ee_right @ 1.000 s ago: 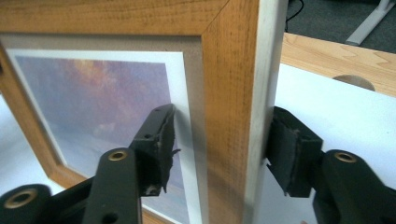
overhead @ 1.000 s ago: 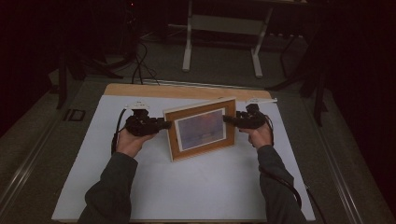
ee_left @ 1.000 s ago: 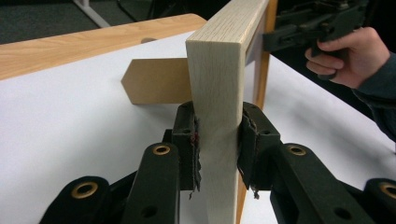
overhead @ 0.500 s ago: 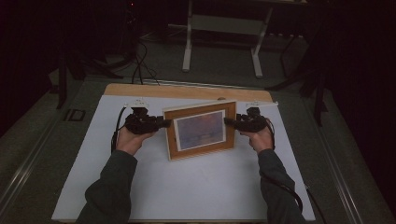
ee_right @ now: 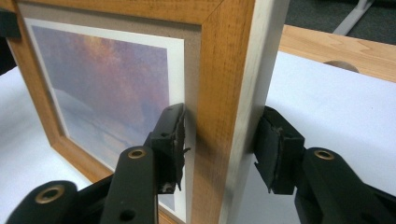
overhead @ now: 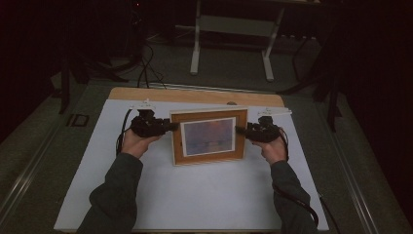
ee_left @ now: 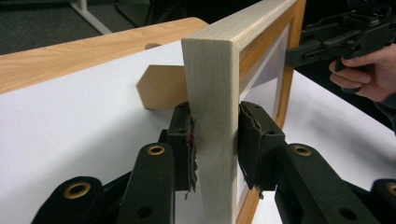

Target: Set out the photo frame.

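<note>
High view dim, surroundings near black; gripper views brighter, sharp.

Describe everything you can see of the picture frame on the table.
The picture frame stands upright on the white table cover, propped by a wooden back stand. Its front is warm brown wood, its outer edges pale. It holds a white-matted, hazy purple-orange picture. The left hand-held gripper straddles one side edge, the right hand-held gripper the other; small gaps show at the pads.

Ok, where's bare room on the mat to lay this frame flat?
The widest free patch is the white mat in front of the frame, between the two forearms toward the near edge. Bare strips also lie outside the left gripper and the right gripper. Behind the frame it is tighter: its stand, then the wooden board.
</note>
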{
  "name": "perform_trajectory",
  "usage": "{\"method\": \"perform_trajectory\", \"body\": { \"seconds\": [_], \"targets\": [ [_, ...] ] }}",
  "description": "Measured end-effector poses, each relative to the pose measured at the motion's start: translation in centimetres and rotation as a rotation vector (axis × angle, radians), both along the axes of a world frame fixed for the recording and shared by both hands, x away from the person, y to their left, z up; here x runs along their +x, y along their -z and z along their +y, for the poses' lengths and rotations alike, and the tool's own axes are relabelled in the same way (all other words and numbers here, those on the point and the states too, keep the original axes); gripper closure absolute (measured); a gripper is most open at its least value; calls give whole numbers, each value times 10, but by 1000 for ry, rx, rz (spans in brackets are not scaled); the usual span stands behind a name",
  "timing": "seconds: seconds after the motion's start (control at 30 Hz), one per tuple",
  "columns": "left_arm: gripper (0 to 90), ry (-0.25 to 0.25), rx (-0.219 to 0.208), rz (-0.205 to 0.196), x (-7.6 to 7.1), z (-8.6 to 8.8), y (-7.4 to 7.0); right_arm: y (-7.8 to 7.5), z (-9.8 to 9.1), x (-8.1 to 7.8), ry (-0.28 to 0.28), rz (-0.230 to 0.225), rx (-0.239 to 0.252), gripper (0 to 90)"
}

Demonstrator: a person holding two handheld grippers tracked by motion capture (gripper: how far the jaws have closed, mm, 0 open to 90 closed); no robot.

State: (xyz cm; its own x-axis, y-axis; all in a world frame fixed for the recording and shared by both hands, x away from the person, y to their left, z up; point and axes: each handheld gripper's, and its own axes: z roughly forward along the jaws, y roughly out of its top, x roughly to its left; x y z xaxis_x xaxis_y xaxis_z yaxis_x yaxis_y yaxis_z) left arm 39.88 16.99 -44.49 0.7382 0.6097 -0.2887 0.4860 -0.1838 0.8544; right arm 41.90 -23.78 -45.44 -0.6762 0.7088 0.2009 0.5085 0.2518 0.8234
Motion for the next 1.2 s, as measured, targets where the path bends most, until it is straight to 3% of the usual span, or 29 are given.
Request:
{"method": "perform_trajectory", "body": {
  "seconds": [0.5,1.2],
  "targets": [
    [663,-4,-26,7,10,1,1,0,-1,-16,17,-8,-7,612],
    [660,-34,-29,33,9,2,0,1,0,-18,7,-4,9,621]
  ]
}}
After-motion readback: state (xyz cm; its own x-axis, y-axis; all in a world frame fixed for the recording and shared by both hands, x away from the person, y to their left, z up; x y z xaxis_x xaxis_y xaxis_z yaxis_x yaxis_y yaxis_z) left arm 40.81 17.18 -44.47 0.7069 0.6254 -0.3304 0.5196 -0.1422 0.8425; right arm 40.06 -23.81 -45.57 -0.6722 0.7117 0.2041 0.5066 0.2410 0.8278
